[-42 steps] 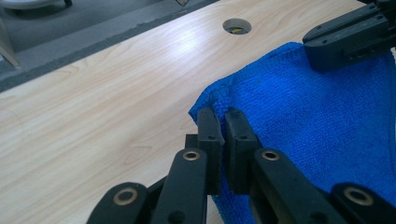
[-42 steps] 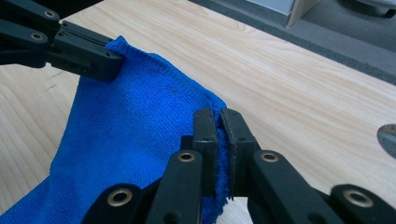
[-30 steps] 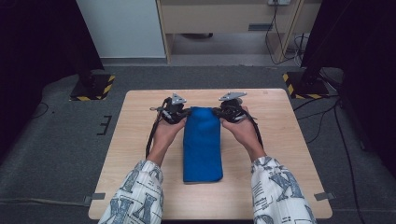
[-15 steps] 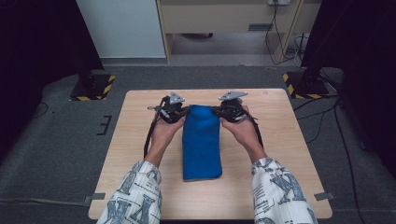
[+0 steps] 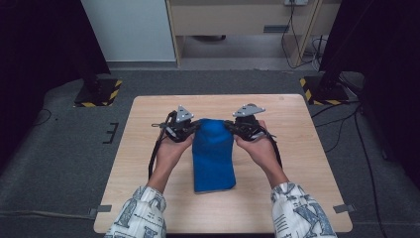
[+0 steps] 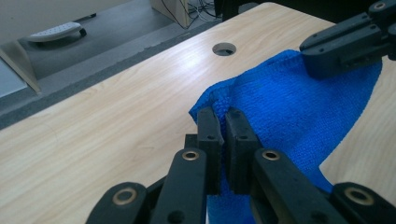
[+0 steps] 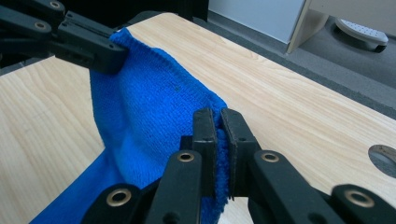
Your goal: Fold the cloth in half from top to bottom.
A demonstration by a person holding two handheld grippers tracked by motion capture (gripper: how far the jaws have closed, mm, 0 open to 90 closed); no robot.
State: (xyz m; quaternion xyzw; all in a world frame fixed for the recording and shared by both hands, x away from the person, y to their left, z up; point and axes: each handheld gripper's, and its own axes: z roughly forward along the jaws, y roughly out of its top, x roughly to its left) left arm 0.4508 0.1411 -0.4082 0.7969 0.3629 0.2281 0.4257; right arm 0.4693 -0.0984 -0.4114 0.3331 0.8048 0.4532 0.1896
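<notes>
A folded blue cloth [image 5: 213,158] lies lengthwise in the middle of the wooden table [image 5: 307,163], its far end lifted off the wood. My left gripper [image 5: 194,127] is shut on the far left corner of the cloth [image 6: 280,107]. My right gripper [image 5: 232,126] is shut on the far right corner of the cloth [image 7: 149,116]. In the left gripper view my own jaws [image 6: 222,122] pinch the cloth edge, and the other gripper [image 6: 348,44] clamps the opposite corner at the upper right. In the right gripper view my jaws [image 7: 219,122] grip the edge, with the other gripper [image 7: 84,39] at the upper left.
The table has a round cable hole [image 6: 224,48] near its far right corner. Beyond the table lie grey carpet, two stand bases with yellow-black tape [image 5: 99,93], and a light cabinet [image 5: 237,20]. Bare wood lies left and right of the cloth.
Both hands have moved toward the person and slightly up, pulling the cloth's far end along. The cloth now lies nearer the table's front edge.
</notes>
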